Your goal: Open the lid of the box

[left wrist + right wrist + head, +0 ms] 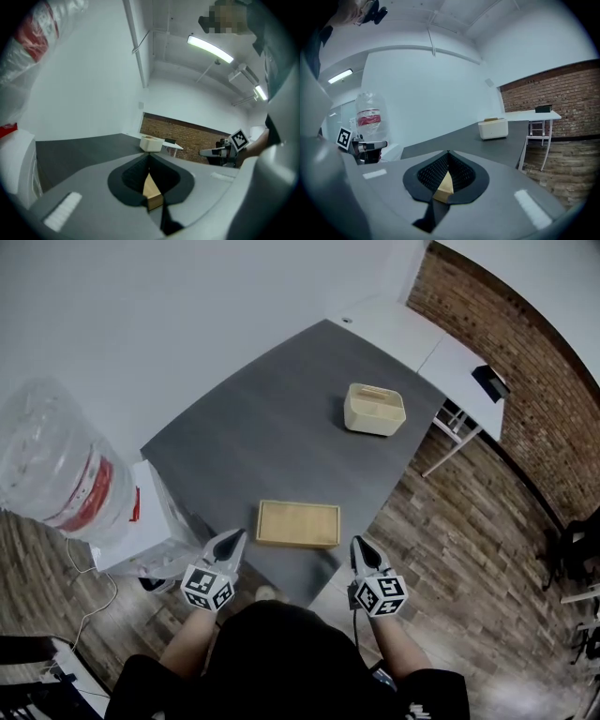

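Both grippers, left and right, have their jaws closed on nothing. They hang at the near edge of the table, on either side of a flat wooden board. The box sits well beyond them near the far right edge, its long axis running left to right, roughly parallel to the board.

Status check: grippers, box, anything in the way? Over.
Left gripper and right gripper shut, empty. Cream box far across table, untouched. Flat wooden tray lies between them.
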### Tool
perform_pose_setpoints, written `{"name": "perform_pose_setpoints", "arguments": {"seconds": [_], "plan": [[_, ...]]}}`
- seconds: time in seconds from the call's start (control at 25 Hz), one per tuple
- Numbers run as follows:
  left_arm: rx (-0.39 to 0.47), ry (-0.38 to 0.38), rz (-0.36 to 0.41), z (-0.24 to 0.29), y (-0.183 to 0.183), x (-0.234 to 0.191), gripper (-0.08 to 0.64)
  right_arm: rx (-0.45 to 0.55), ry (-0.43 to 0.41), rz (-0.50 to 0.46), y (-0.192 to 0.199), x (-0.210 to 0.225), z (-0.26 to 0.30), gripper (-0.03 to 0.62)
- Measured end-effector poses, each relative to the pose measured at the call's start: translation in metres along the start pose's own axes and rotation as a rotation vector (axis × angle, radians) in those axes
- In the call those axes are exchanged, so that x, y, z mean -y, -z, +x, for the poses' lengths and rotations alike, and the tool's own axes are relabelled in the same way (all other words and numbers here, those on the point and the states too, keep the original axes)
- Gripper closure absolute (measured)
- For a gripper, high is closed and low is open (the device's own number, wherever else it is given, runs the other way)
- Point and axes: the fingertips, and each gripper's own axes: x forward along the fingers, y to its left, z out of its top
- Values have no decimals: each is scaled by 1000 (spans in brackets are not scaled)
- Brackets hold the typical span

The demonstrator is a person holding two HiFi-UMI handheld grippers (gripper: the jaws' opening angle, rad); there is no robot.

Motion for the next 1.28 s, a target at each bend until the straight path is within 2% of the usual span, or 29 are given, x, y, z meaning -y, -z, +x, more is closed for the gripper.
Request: {"name": "perform_pose_setpoints", "arguments": {"seconds": [0.12, 0.24, 0.36, 0.4, 0.48, 0.6, 0.68, 0.8, 0.88, 0.96, 1.28], "plan": [[-80, 18, -21, 13, 16, -10, 560, -27, 44, 2, 4, 7, 11, 589], [-152, -10, -48, 24, 30, -21, 560, -52, 72, 31, 8, 10, 18, 589], [-233, -29, -109, 34, 49, -25, 558, -95, 97, 54, 16, 15, 21, 589], [-261, -33, -135, 38, 56, -25, 547, -108, 103, 57, 18, 17, 22, 589], [-302, -47, -198, 45, 67, -27, 470, -128, 104, 62, 23, 20, 24, 588], [-323, -83, -288, 51, 77, -30, 445, -169, 80, 70, 33, 24, 28, 569], [-340, -105, -318, 53, 85, -31, 443, -202, 69, 90, 41, 28, 32, 544], [-351, -127, -316, 54, 90, -34, 459, -215, 52, 176, 47, 34, 40, 503], [-342, -125, -318, 53, 89, -33, 482, -223, 9, 237, 50, 31, 47, 480], [-330, -120, -333, 54, 89, -31, 517, -246, -26, 258, 55, 28, 53, 474], [-327, -136, -352, 50, 88, -31, 520, -351, -106, 340, 73, 21, 75, 419]]}}
